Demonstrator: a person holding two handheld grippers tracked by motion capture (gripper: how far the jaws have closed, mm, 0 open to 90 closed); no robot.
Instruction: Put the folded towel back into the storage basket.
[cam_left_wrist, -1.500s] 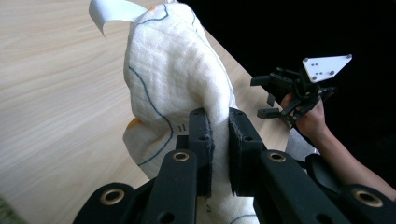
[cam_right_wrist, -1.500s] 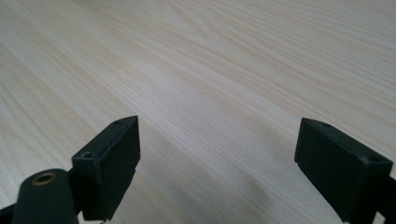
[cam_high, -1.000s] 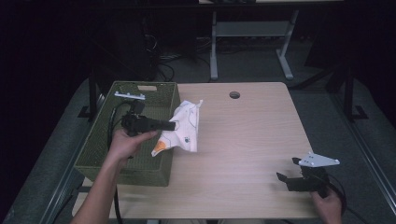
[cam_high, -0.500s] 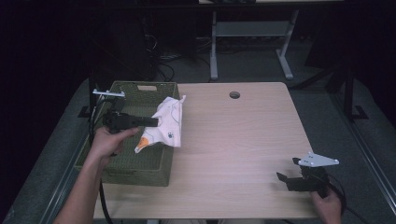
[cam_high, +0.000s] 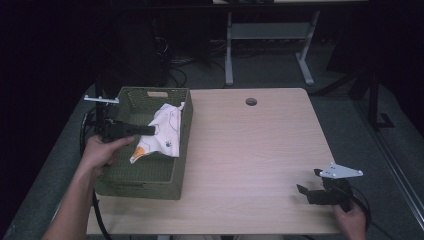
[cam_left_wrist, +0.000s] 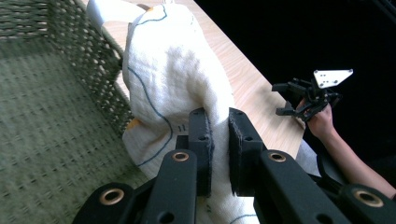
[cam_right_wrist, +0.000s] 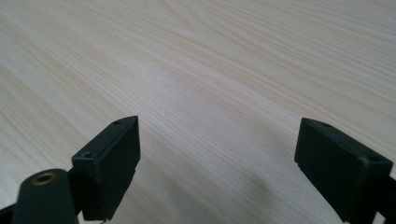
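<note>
Both forearms are bare, with no sleeves in sight. The left gripper is black, with flat padded jaws, brass-ringed pivot holes and small dark screws. The right gripper is black too, topped by a grey three-cornered plate, and trails a black cable.

You're in a lab-style recording room, not a home. Your landmark is the light wooden table: a plain desk top with a round cable hole near its far edge, standing on grey carpet. Behind the table stands a white metal desk frame, and loose cables lie on the floor left of that frame. The room around the table is dark; the light falls on the table top. At the table's left edge sits a green woven basket, the one household item.
</note>
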